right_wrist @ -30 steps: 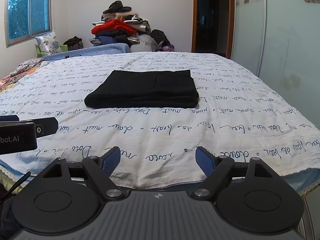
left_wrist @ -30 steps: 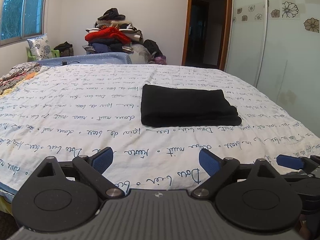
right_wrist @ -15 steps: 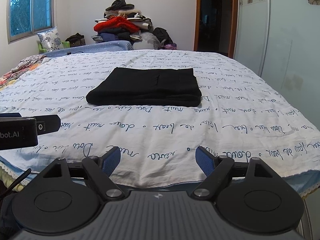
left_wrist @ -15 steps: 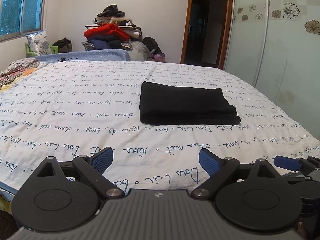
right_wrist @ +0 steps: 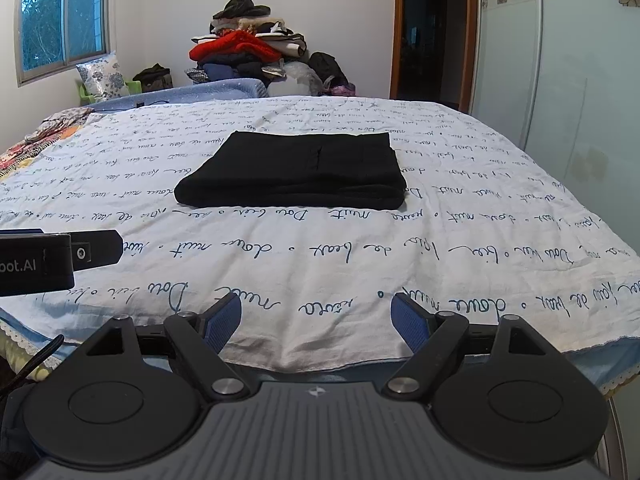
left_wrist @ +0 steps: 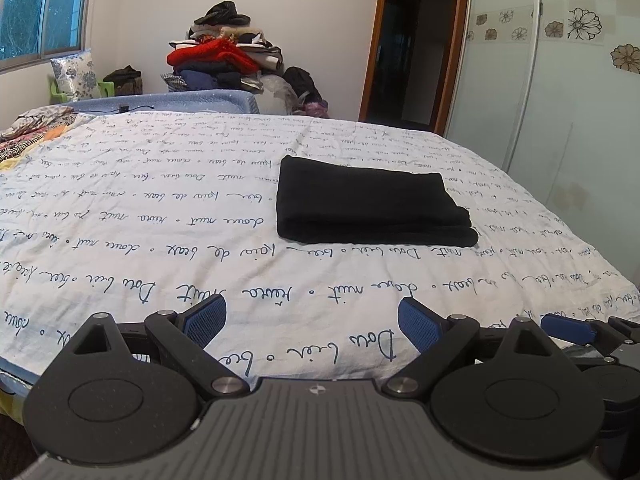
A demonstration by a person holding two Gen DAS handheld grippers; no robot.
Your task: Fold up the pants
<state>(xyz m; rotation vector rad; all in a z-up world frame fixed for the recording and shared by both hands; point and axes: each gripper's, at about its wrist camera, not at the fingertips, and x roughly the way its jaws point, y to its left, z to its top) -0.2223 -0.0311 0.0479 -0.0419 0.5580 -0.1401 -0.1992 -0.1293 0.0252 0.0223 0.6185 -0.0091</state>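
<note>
The black pants (left_wrist: 372, 204) lie folded into a neat rectangle on the white bedsheet with blue script (left_wrist: 160, 220); the right wrist view shows the same pants (right_wrist: 296, 172) mid-bed. My left gripper (left_wrist: 312, 322) hovers over the bed's near edge, well short of the pants, open with nothing between its blue pads. My right gripper (right_wrist: 316, 320) is also open and empty at the near edge. A blue fingertip of the right gripper shows at the far right of the left wrist view, and the left gripper's body (right_wrist: 48, 260) shows at the left of the right wrist view.
A pile of clothes (right_wrist: 244, 52) is stacked beyond the bed's far end. Patterned bedding (left_wrist: 28, 136) lies at the left edge. A wardrobe with flower decals (left_wrist: 560, 80) stands on the right, beside a dark doorway (left_wrist: 400, 60). A window (right_wrist: 60, 24) is at left.
Both views have shifted only slightly; the pants and both grippers stay where they were, jaws unchanged.
</note>
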